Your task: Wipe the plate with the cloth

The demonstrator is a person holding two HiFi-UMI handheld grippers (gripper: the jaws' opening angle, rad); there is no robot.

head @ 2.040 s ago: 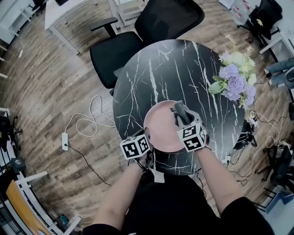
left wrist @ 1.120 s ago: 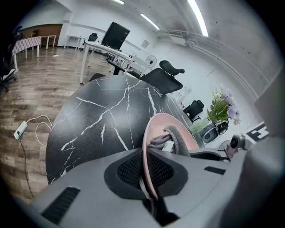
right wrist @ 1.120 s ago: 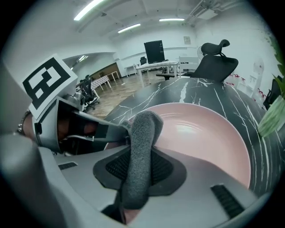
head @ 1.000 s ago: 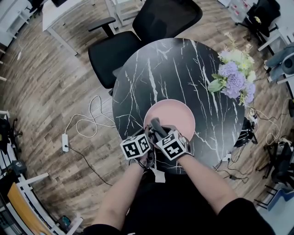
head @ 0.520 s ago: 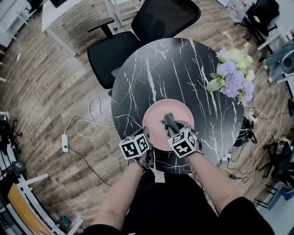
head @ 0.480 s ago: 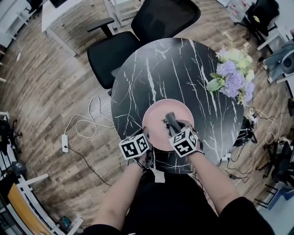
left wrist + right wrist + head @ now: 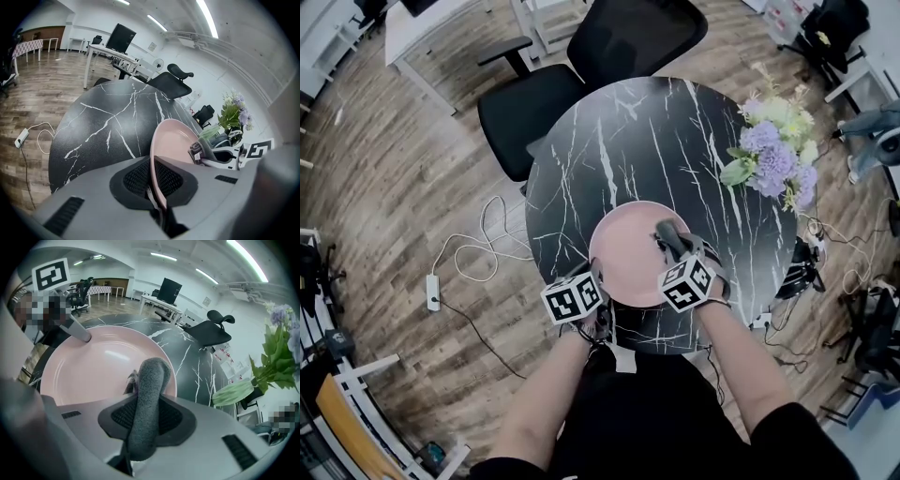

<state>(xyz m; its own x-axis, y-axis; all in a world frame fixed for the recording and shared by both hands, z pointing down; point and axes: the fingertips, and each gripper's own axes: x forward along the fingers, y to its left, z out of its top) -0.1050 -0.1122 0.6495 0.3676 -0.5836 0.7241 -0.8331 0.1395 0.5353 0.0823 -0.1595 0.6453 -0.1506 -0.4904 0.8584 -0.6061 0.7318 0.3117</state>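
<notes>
The pink plate (image 7: 630, 251) lay on the black marbled tabletop (image 7: 609, 141) near the person's edge, and the step in hand looked like a wiping pass over its right side. To do it well, the folded grey cloth (image 7: 147, 380) should have been pressed flat against the plate's face and drawn in overlapping sweeps out to the rim, not dabbed with its tip alone. The other hand needed to keep the plate from sliding or tipping off the nearby table edge. The left gripper (image 7: 157, 177) was clenched almost fully on the plate's near left rim, which stood edge-on between its pads. The right gripper (image 7: 146, 414) was clamped round the cloth, whose rounded end stuck out past the jaws over the plate's inner surface.
</notes>
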